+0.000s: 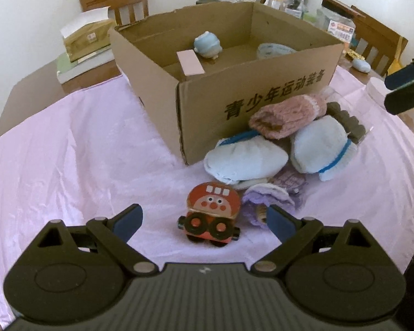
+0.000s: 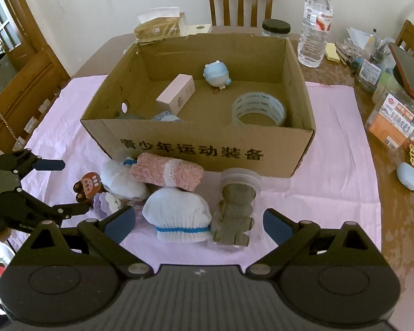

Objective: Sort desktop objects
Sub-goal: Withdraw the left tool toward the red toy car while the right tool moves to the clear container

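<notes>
A: Left wrist view: left gripper (image 1: 204, 222) fingers spread wide, empty. Red toy train (image 1: 211, 215), painted face, black wheels, sits between them on the pink cloth (image 1: 82, 143), near the table's front edge.

B: Right gripper (image 2: 197, 224) also open, holding nothing, above white sock (image 2: 176, 215) w/ blue band. Cardboard box (image 2: 207, 149) behind pile, black Chinese print. Wooden chairs, white wall.

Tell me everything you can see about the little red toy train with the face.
The toy train looks like painted wood: red body, a round cartoon face with red cheeks, black wheels. It stands on the pink cloth, facing the open left claw, between its fingers but untouched. A purple sock presses against its side.
</notes>
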`<state>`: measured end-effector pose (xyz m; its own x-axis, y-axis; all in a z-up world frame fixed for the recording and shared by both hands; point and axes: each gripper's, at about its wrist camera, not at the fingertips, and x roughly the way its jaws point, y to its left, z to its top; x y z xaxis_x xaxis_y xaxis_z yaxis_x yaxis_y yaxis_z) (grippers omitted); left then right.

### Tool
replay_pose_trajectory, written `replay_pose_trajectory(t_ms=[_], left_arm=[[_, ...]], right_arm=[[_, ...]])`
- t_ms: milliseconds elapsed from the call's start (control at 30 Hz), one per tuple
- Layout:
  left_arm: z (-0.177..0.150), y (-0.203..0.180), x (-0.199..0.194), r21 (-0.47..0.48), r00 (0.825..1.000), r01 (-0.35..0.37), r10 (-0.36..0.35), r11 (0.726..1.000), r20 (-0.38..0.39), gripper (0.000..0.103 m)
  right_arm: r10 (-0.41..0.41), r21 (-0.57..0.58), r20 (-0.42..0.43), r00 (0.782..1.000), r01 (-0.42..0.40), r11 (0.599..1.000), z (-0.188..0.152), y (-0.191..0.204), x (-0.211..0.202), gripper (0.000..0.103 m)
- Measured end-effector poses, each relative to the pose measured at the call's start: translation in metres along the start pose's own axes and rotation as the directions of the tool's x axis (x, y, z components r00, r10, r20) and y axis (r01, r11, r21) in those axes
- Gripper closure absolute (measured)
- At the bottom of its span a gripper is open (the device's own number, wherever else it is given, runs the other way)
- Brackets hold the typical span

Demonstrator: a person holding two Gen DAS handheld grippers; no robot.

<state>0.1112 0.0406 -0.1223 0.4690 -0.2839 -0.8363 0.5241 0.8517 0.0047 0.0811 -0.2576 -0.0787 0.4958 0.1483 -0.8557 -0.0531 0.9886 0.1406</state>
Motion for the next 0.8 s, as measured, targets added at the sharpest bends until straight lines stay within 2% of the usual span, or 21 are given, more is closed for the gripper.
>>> replay_pose_trajectory(t_ms=[367,533,667,800], left_arm=[[-0.007,0.002,0.007,0.064,1.0,0.011,-0.01,0.998,-0.014,0.007],[-0.009,0.003,0.008,0.082,1.0,0.014,-0.013,0.997,-0.016,0.008],[-0.009,0.005,0.011,0.086,1.0,0.019,-0.018,0.996,-0.016,0.011],[-0.009,0.006,0.015,0.088,1.0,0.025,-0.023,0.996,-0.016,0.02]], right_arm=[[-0.025,-0.016,0.021,0.999,0.025,1.0,-0.015,-0.002,0.006,0.002],[-0.07,-0.105,0.062,0.996,0.077,0.991,-0.016,0.007,-0.003,0.002],[-0.083,-0.088,0.07,0.994,0.089,0.992,-0.014,-0.001,-0.008,0.002],[-0.133,-0.048,0.079,0.988,0.137,0.989,-0.012,-0.015,-0.01,0.002]])
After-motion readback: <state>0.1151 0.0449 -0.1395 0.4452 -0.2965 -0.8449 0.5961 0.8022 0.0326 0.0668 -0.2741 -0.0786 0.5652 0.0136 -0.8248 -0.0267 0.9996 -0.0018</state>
